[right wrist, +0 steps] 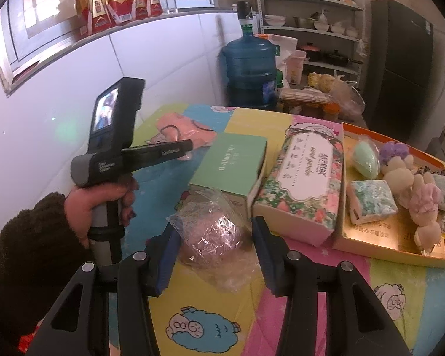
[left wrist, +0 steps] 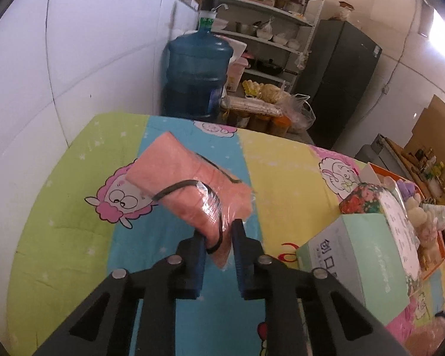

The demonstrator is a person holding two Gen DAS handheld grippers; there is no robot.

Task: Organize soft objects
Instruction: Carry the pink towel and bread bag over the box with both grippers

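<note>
A pink folded cloth in clear wrap with a black cord (left wrist: 189,184) lies on the cartoon sheet (left wrist: 74,222). My left gripper (left wrist: 218,234) is shut on its near corner. The cloth also shows in the right wrist view (right wrist: 180,129), beyond the left gripper body (right wrist: 115,136). My right gripper (right wrist: 215,234) is open, its fingers on either side of a pinkish round soft item in crinkled clear plastic (right wrist: 213,237) lying on the sheet. An orange tray (right wrist: 367,244) at the right holds several soft toys and sponges.
A green box (right wrist: 231,163) and a floral tissue box (right wrist: 305,178) lie between the cloth and the tray. A blue water jug (right wrist: 249,68), shelves and a dark fridge (right wrist: 406,68) stand beyond the table. The white wall is at the left.
</note>
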